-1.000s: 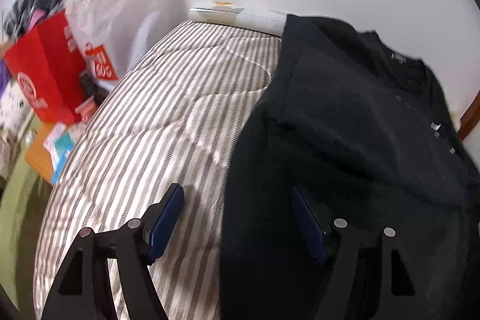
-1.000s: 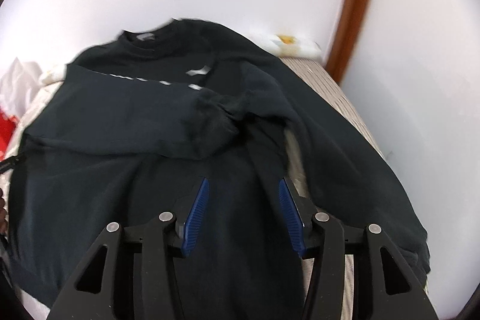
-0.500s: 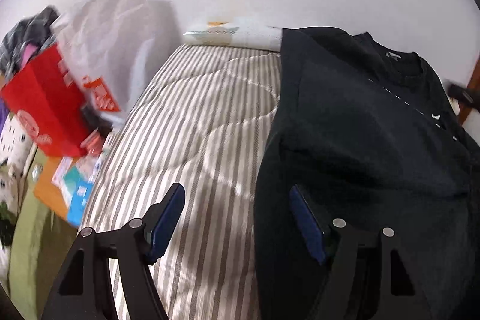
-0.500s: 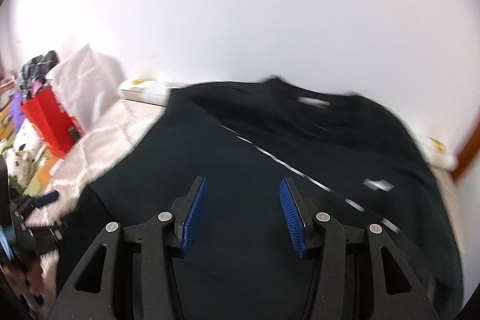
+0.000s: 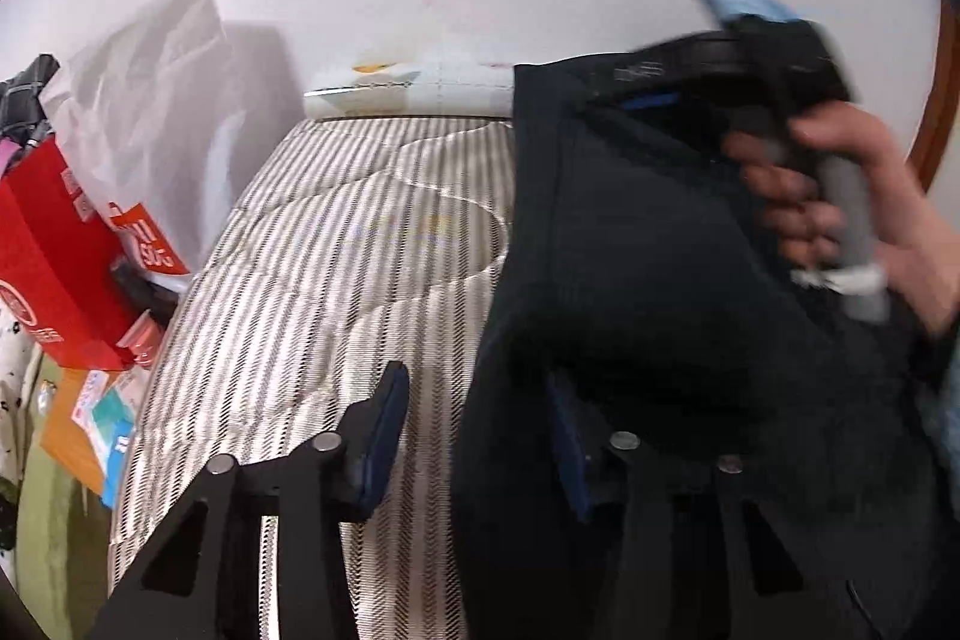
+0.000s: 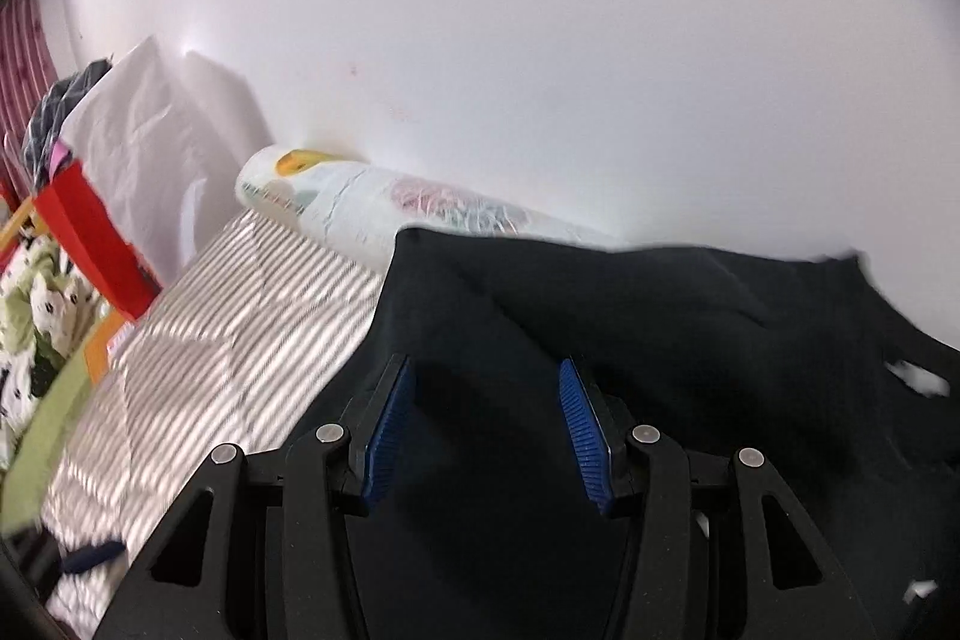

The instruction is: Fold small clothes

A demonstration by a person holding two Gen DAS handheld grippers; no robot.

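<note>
The black sweatshirt (image 5: pixel 630 280) lies spread on the striped bed (image 5: pixel 336 268), covering its right part in the left wrist view. The left edge of the garment runs down the mattress from the pillow (image 5: pixel 408 91) at the wall to the near edge of the picture.

Left tool (image 5: pixel 474 424): the jaws have just been closing. The left finger stands over bare striped mattress. The right finger is over the black fabric and partly lost against it. The garment's edge lies between the two fingers. A clear gap remains between the left pad and the cloth, so the tool is spread and pinches nothing.

Right tool (image 6: pixel 483 421): the jaws are spread, with both blue ribbed pads (image 6: pixel 384 436) visible. Only flat black fabric shows in the gap between them. The pads do not press on any fold. The tool points down at the sweatshirt (image 6: pixel 660 340) near its left edge.

In the left wrist view, the right hand (image 5: pixel 840 208) grips the handle of its tool above the upper right part of the garment. That region is blurred.

Beside the bed, on the left:
- a red bag (image 5: pixel 48 244) stands against the wall;
- a white plastic bag (image 5: pixel 162 88) stands just behind it;
- papers and small boxes (image 5: pixel 90 418) lie on the floor below.

A brown wooden door frame (image 5: pixel 936 112) shows at the right edge.
</note>
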